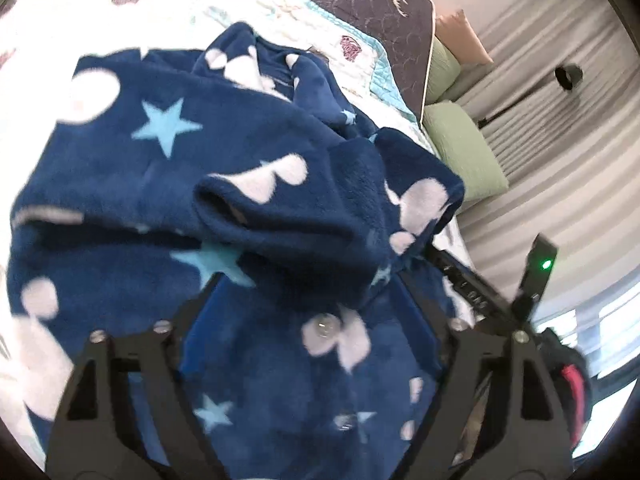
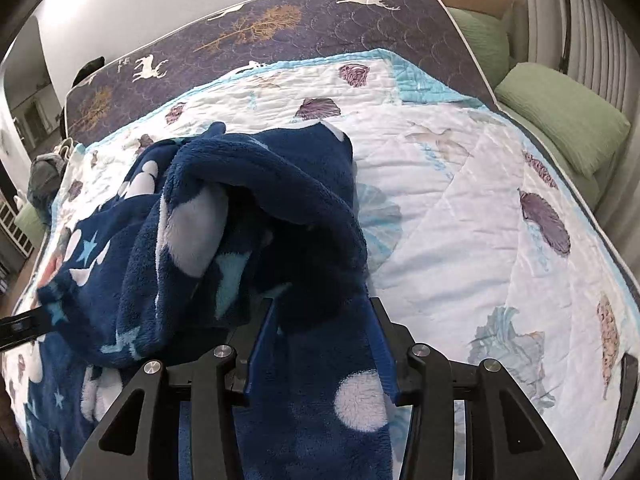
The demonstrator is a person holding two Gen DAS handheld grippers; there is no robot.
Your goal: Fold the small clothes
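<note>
navy fleece garment (image 1: 168, 168) bunched on quilted bed (image 2: 460, 200), left gripper (image 1: 316, 320) released above it, right gripper (image 2: 320, 320) jaws part-spread with a fold between, grip unclear

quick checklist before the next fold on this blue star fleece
1. Right gripper has the fleece garment between its fingers: ok; firm pinch: cannot tell.
2. Left gripper clear of fabric: cannot tell, fleece lies between its wide fingers.
3. Garment flat: not ok, bunched and doubled over.
4. Snap buttons fastened: cannot tell.
5. Quilt beside garment free for laying out: ok.
</note>
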